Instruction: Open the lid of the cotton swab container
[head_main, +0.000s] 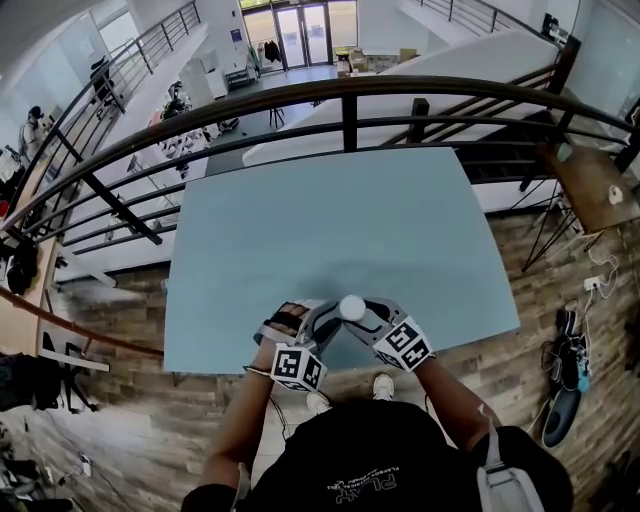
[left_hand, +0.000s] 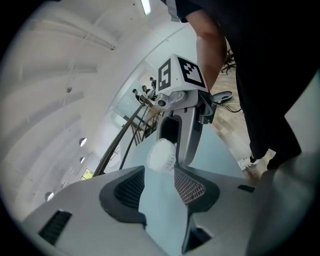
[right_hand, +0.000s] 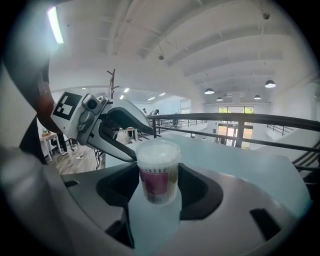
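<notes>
Clear plastic pink-labelled cotton swab container (right_hand: 158, 180), white round lid (right_hand: 158, 149) on, upright by middle of pale blue tabletop's (head_main: 330, 230) near edge. Right tongs (right_hand: 159, 176) clamped on container body. Left tongs (left_hand: 160, 174) spread wide, empty, tips just beside lid.

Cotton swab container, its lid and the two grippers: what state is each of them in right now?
Cotton swab container: upright, clamped by the right gripper.
Lid: on, closed.
Right gripper: shut on the container.
Left gripper: open, fingers apart, nothing between them; the lid sits just past their tips.
</notes>
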